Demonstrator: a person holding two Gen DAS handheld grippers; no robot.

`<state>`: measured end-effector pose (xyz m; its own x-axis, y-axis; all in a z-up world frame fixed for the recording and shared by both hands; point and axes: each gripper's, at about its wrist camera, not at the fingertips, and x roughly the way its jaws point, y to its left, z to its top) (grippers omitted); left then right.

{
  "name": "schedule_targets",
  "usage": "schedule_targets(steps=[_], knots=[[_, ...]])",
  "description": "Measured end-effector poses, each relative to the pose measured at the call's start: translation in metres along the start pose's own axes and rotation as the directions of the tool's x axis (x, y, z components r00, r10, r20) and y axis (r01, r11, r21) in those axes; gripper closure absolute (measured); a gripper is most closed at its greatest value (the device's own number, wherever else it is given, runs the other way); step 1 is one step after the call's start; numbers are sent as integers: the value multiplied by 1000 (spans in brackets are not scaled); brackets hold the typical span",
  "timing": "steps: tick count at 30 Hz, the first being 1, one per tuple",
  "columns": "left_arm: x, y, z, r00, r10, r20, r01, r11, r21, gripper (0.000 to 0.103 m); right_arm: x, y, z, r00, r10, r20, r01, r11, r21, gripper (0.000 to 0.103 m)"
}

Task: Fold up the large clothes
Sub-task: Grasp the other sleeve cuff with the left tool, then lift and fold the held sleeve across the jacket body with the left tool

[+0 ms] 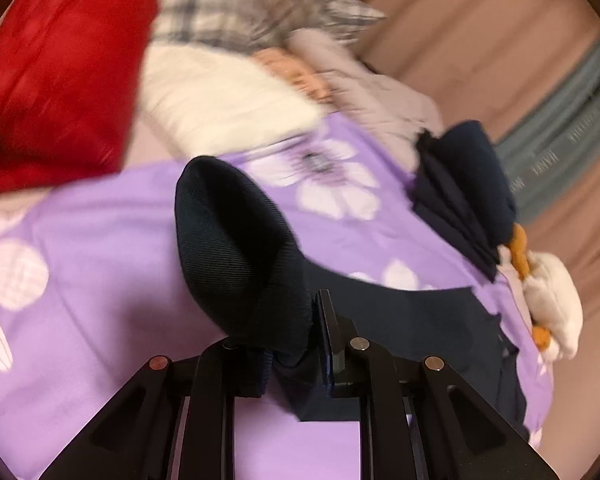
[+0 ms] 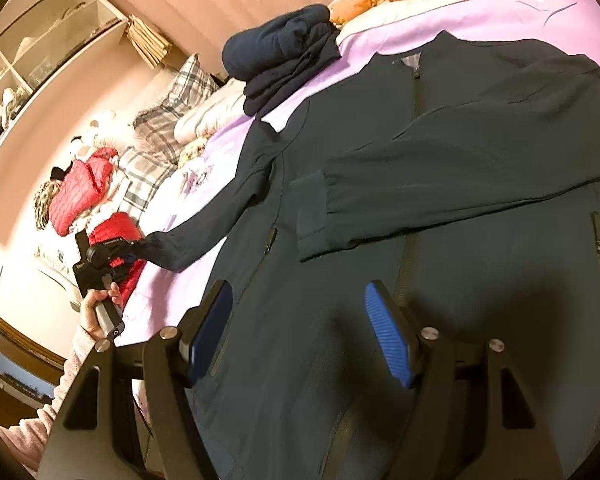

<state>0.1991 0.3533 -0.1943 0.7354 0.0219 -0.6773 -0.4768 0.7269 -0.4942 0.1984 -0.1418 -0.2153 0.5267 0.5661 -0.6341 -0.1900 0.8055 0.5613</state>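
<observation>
Purple flowered bedspread [image 2: 500, 12] carries a dark jacket [image 2: 440, 160] lying flat, a folded pile [image 2: 284, 56] near its collar. Left gripper [image 1: 314, 330] is clamped on the sleeve cuff [image 1: 236, 248] toward the bed's edge. Right gripper [image 2: 300, 332] hovers over the hem, jaws apart.

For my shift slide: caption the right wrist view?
Open right claw above the dark jacket; left claw grips its sleeve cuff.

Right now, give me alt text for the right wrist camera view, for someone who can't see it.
A dark navy zip-front jacket lies spread on a lilac floral bedsheet, one sleeve already folded across its chest. The open right gripper hovers over its hem, while the left gripper pinches the other sleeve's cuff. A folded stack of navy clothes sits beyond.
</observation>
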Motion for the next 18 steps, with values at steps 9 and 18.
schedule_targets(steps=[9, 18], knots=[[-29, -116, -5, 993, -117, 13, 111, 968, 225, 87, -30, -10, -10, 998, -30, 52, 30, 1000, 5, 33], [-47, -244, -57, 961, -262, -84, 272, 856, 440, 87, -65, -43, -22, 992, -43, 117, 33, 996, 86, 33]])
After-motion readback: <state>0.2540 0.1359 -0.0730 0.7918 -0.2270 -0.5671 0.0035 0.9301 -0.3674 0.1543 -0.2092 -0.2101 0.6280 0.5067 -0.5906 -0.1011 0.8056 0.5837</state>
